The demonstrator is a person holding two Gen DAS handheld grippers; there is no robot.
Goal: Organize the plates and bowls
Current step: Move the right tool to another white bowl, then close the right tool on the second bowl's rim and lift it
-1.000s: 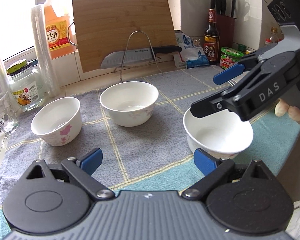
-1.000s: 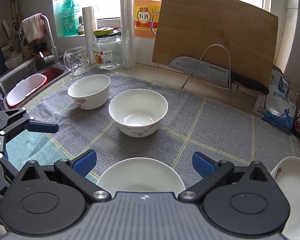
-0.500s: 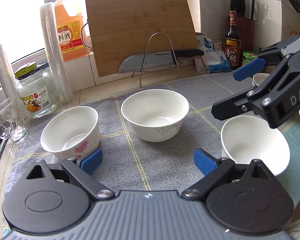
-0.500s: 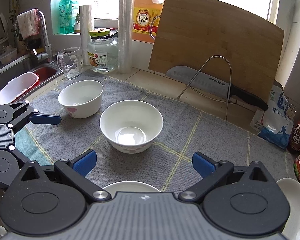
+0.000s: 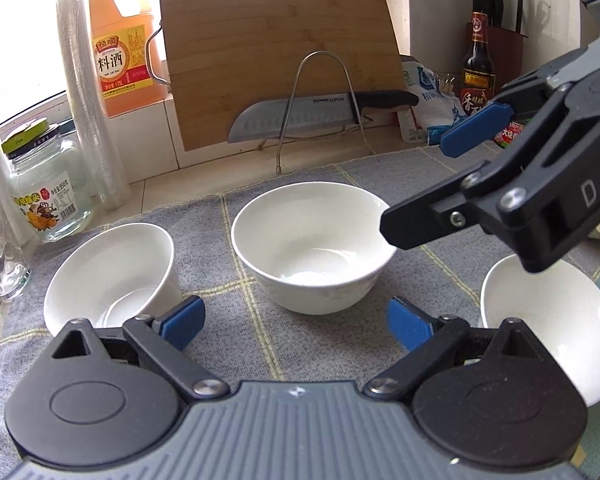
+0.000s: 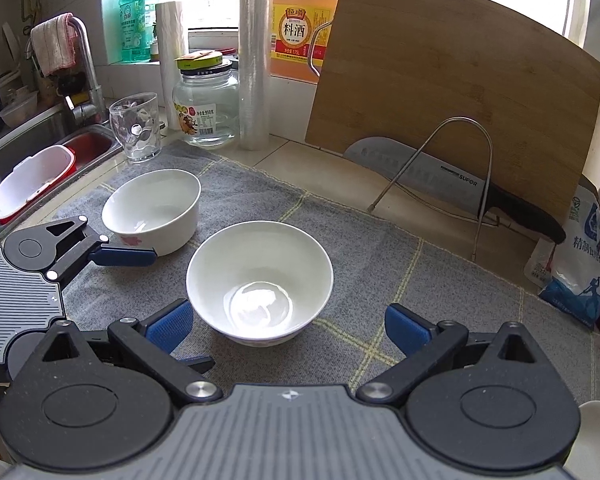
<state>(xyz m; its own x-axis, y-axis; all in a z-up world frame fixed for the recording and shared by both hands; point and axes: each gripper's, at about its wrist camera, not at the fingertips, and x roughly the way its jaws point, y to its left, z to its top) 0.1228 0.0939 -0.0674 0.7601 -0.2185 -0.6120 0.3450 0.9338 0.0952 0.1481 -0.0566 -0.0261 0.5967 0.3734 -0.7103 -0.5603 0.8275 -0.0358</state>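
**Three white bowls upright on a grey cloth, both grippers empty**

Three bowls are seen standing mouth-up on the grey checked cloth point(image 5: 320, 344), each round, so no long axis can be given. They are spread in a loose row across the counter.

Nearest in the left wrist view, the left gripper point(image 5: 296, 322) is held with its blue pads point(image 5: 182, 320) spread wide and nothing between them. The flowered bowl point(image 5: 112, 276) is found just behind the left-hand pad, partly overlapped by it in the picture; whether they touch cannot be told. The third bowl point(image 5: 552, 320) sits low at the right edge, outside the other pad, partly hidden by the gripper body.

In the right wrist view, the right gripper point(image 6: 288, 326) is likewise shown wide apart and holding nothing. The middle bowl point(image 6: 260, 280) lies just ahead of the gap between its pads, nearer the left-hand one, with no contact visible. From the left wrist view the right gripper's dark finger is seen reaching in front of that bowl's rim.

Farther back, a knife point(image 6: 452, 188) is propped in a wire rack point(image 6: 452, 168) before a wooden cutting board point(image 6: 452, 80) leaned against the wall. To the left, a glass jar point(image 6: 206, 108), a glass mug point(image 6: 136, 128) and an orange bottle point(image 6: 300, 28) are ranged near the window, with a sink point(image 6: 40, 160) beyond the cloth's left edge.
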